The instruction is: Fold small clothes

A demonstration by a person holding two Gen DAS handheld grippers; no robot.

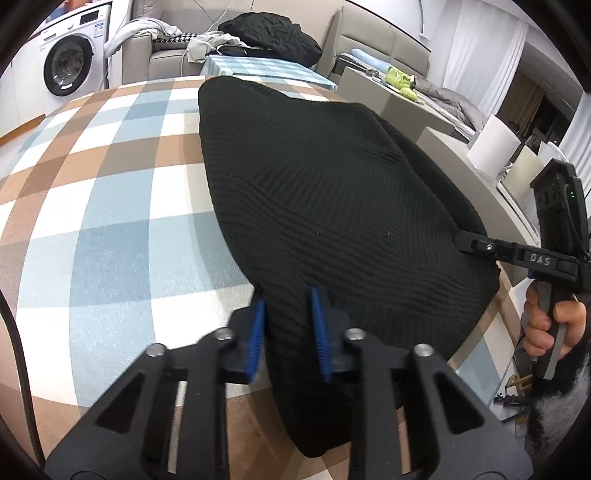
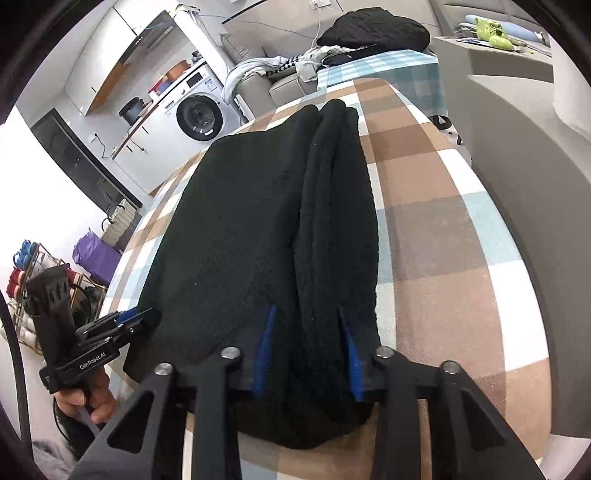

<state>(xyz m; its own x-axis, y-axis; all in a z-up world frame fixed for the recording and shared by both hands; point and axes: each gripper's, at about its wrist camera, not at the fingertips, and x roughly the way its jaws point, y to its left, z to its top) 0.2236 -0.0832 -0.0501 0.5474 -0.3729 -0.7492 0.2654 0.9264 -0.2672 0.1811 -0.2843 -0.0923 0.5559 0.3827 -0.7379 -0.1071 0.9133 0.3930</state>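
Observation:
A black knit garment (image 1: 325, 192) lies folded lengthwise on the checked tablecloth (image 1: 110, 206). My left gripper (image 1: 288, 317) is open, its blue pads on either side of the garment's near edge. In the right wrist view the garment (image 2: 240, 229) shows a thick folded ridge along its right side. My right gripper (image 2: 306, 343) is open and straddles the near end of that ridge. The right gripper also shows in the left wrist view (image 1: 476, 245), touching the garment's right edge. The left gripper shows in the right wrist view (image 2: 129, 321) at the garment's left corner.
A grey sofa (image 1: 155, 55) holds a black bundle (image 1: 273, 33) and loose clothes behind the table. A washing machine (image 1: 70, 62) stands at the back left. A grey curved seat (image 2: 524, 155) lies close to the table's right edge. A rack of yarn (image 2: 26, 273) is at left.

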